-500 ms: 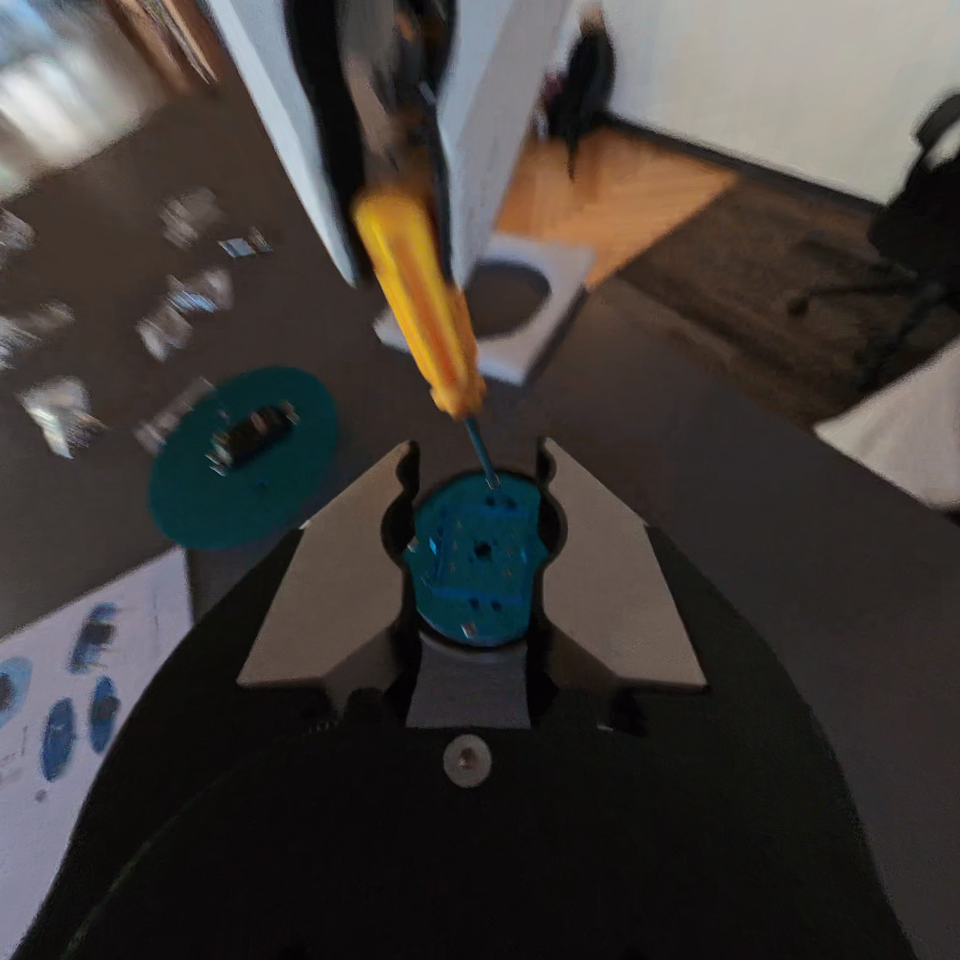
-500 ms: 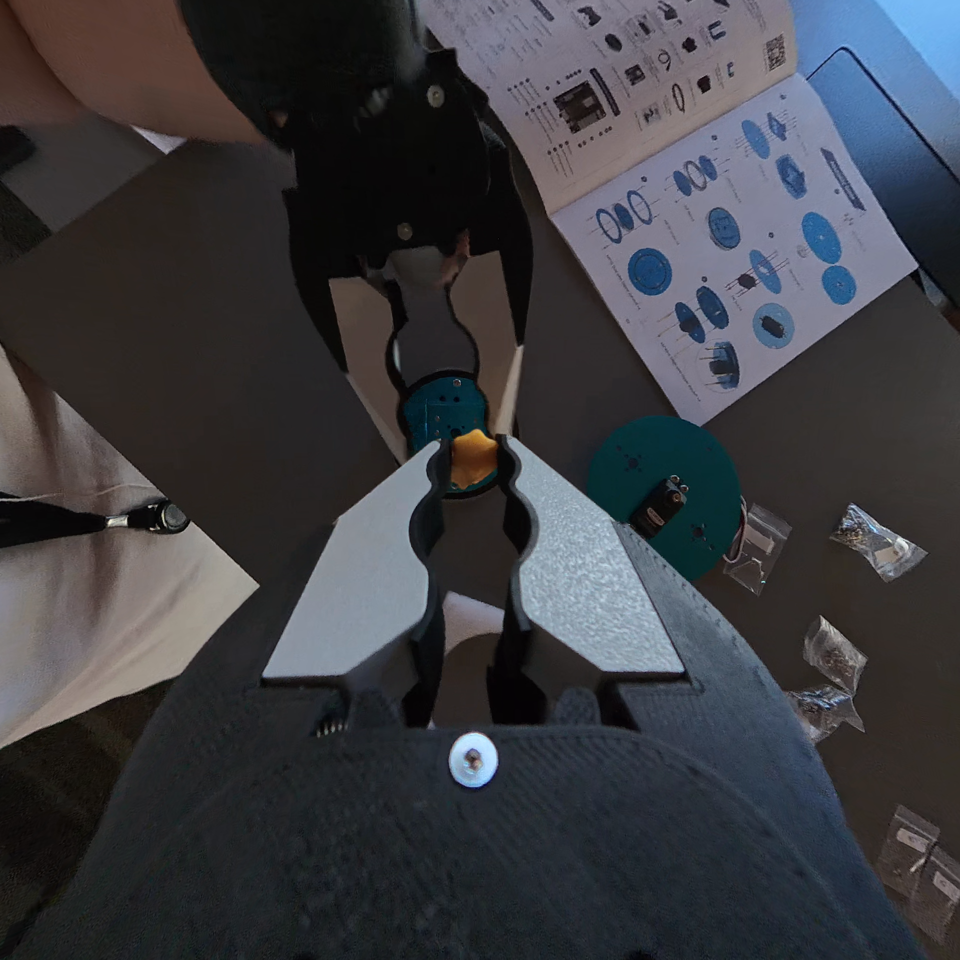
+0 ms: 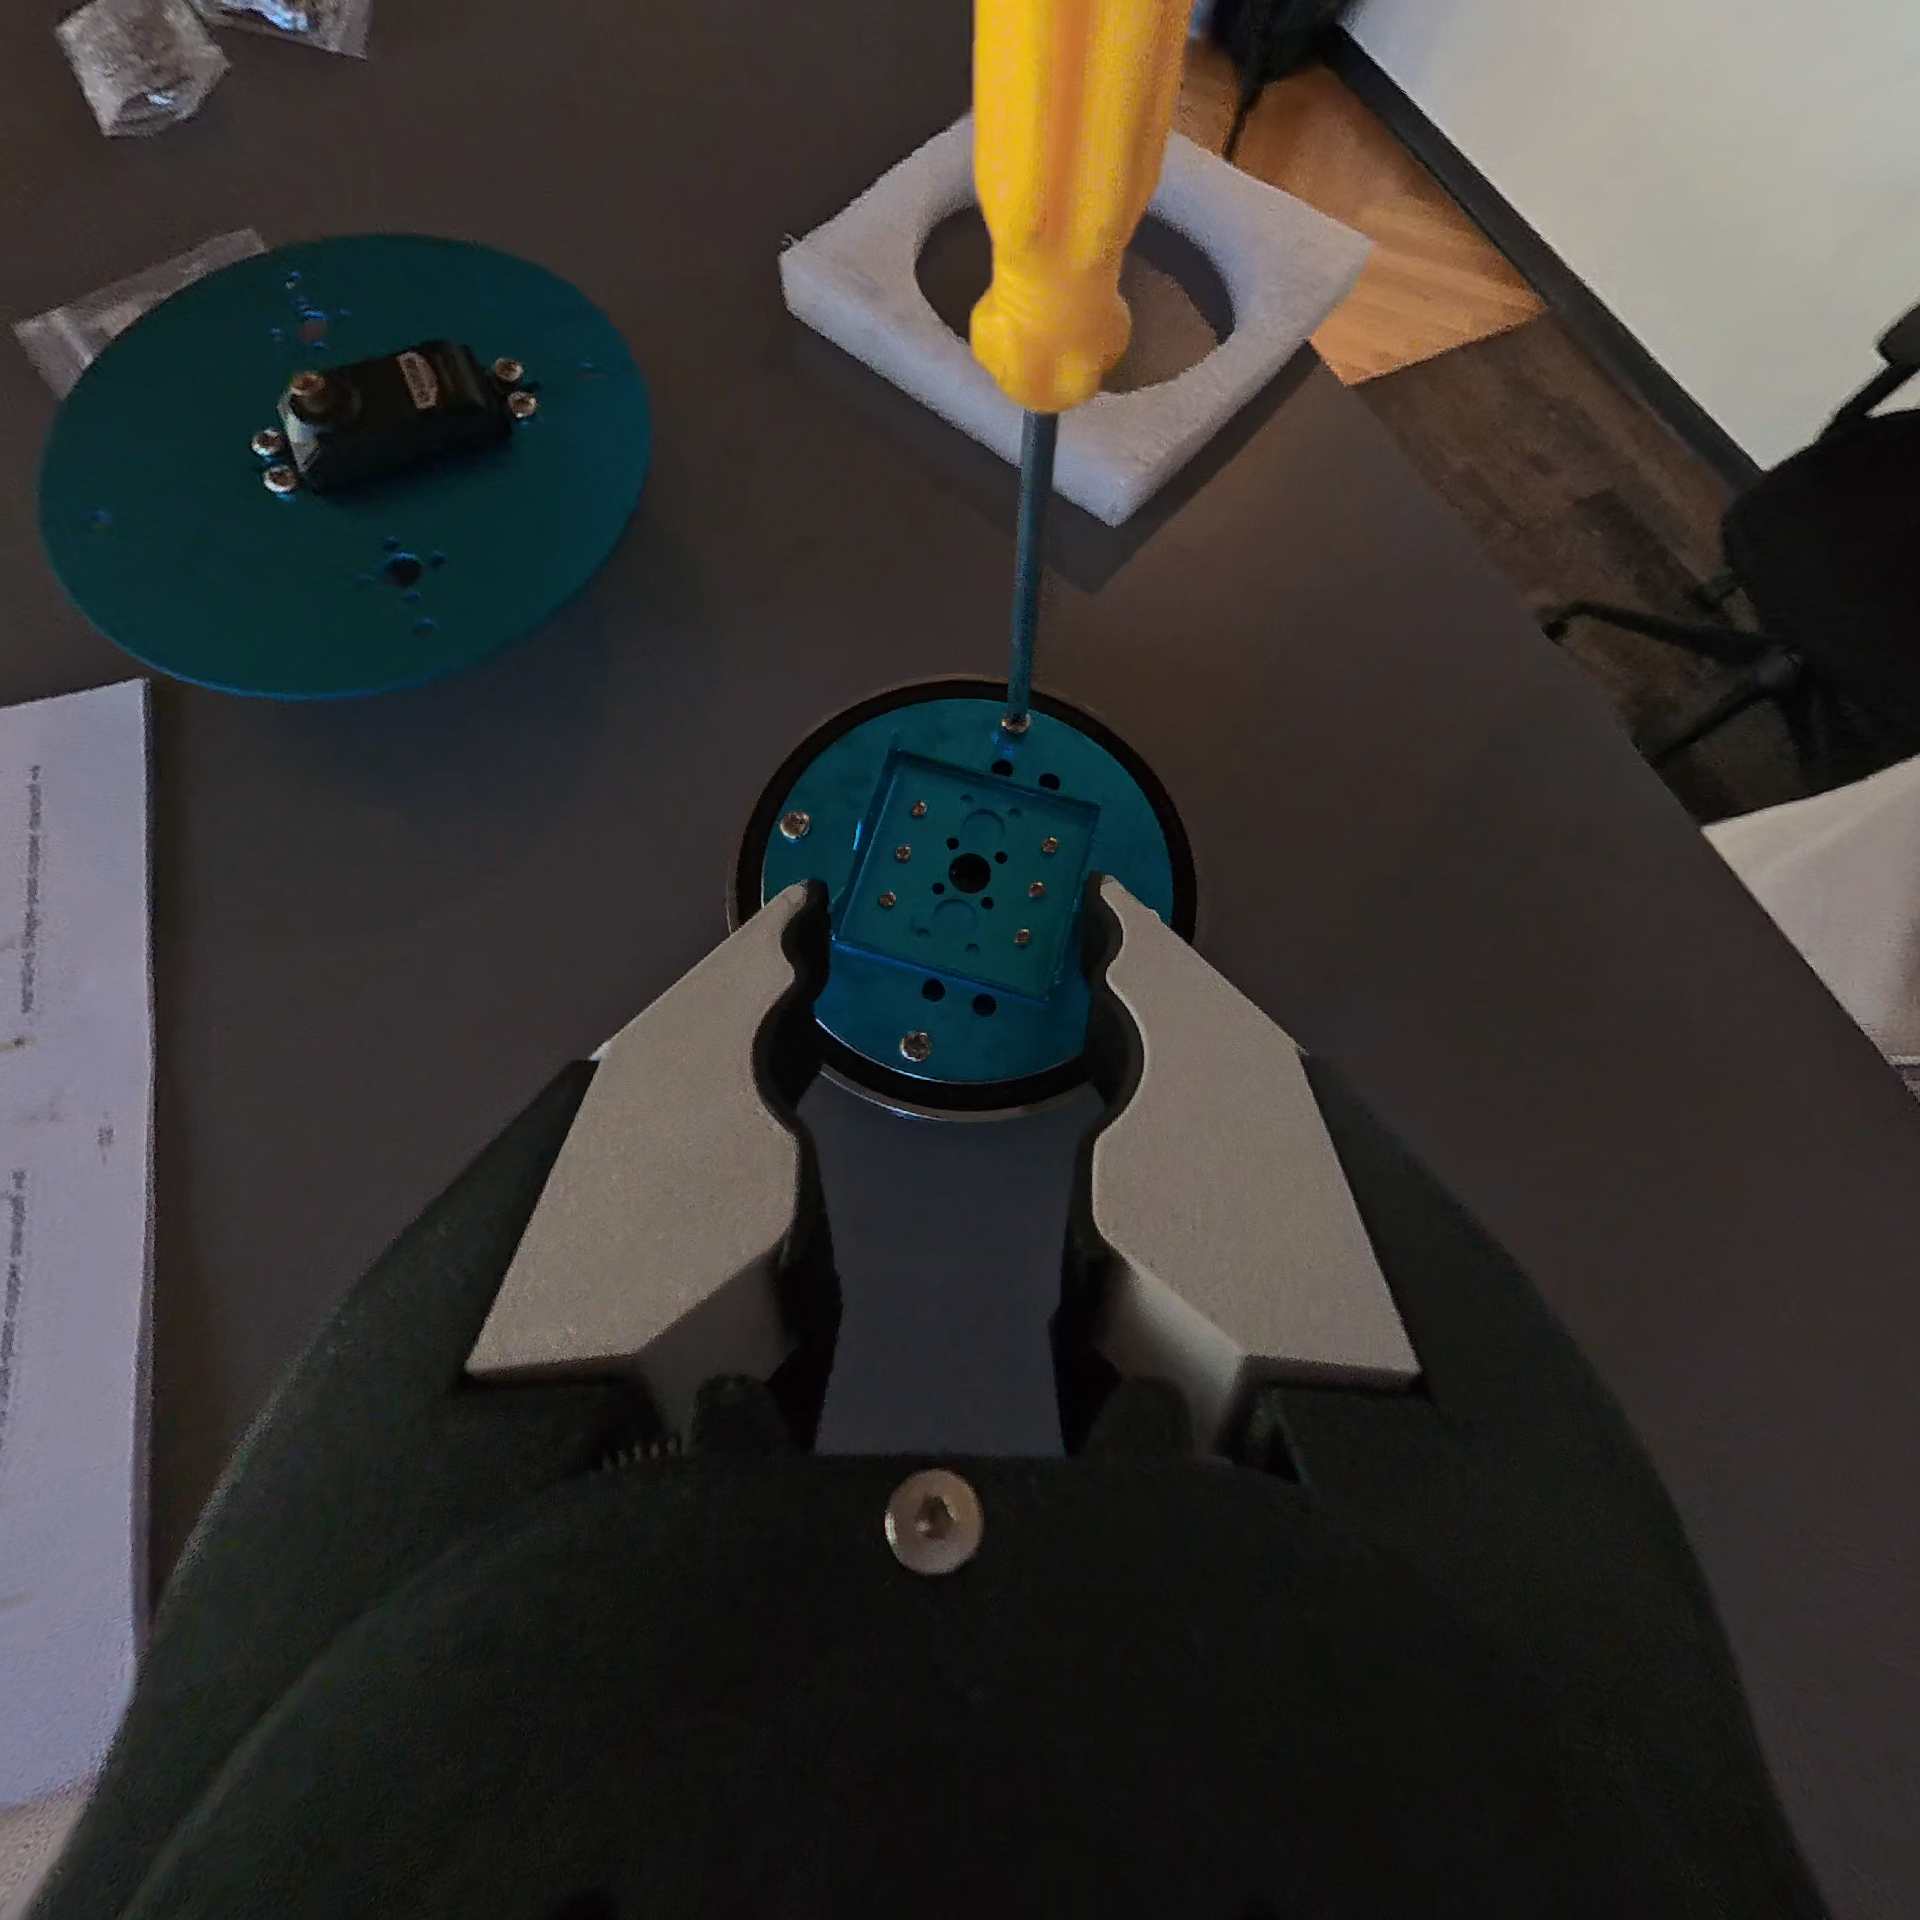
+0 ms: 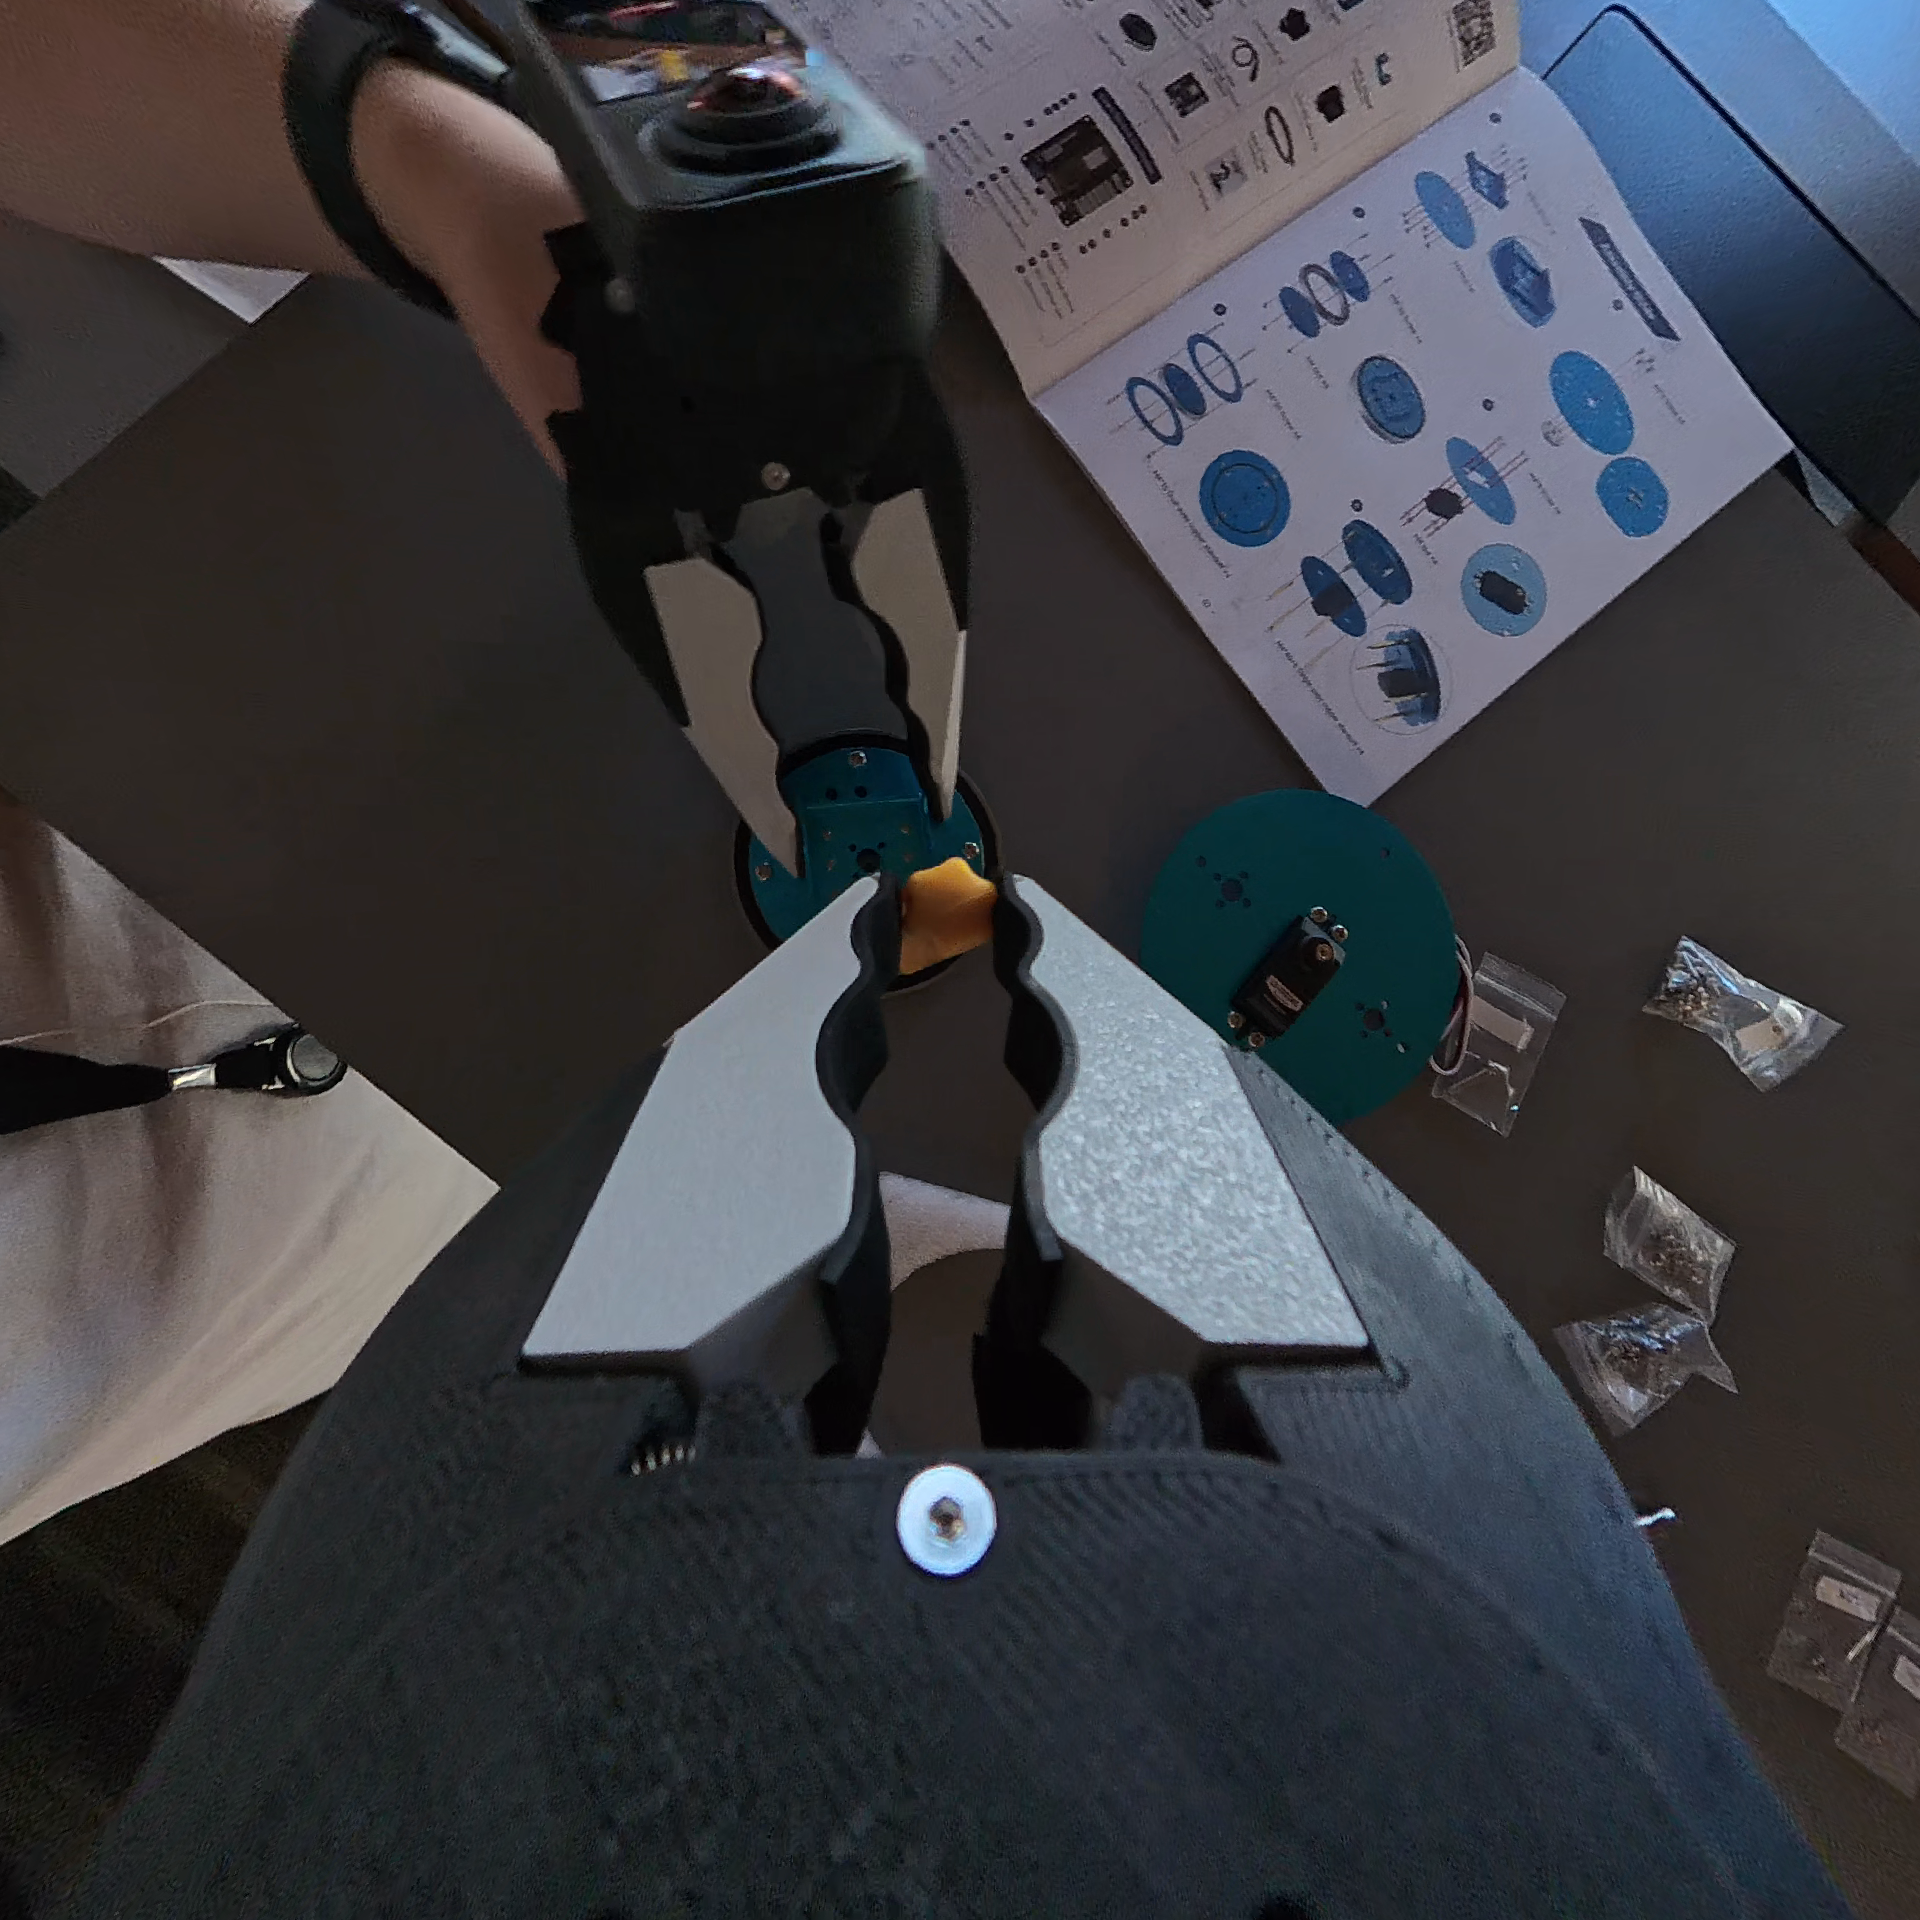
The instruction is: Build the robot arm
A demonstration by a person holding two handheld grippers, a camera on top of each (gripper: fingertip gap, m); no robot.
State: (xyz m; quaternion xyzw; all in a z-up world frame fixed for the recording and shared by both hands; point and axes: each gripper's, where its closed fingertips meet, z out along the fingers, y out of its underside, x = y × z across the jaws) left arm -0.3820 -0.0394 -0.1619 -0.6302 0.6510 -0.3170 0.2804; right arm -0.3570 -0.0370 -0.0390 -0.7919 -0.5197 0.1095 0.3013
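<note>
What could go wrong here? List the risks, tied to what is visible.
1. The yellow screwdriver has its tip on a small screw at the far rim of the small blue disc; held slightly tilted by the right gripper, it might slip off.
2. The left gripper braces only the raised square block; the disc could turn or shift under torque.
3. A freed screw might roll across the dark table.

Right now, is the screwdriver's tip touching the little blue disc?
Touching. The left wrist view shows the yellow screwdriver with its tip set on a screw at the small blue disc's far edge.
</note>
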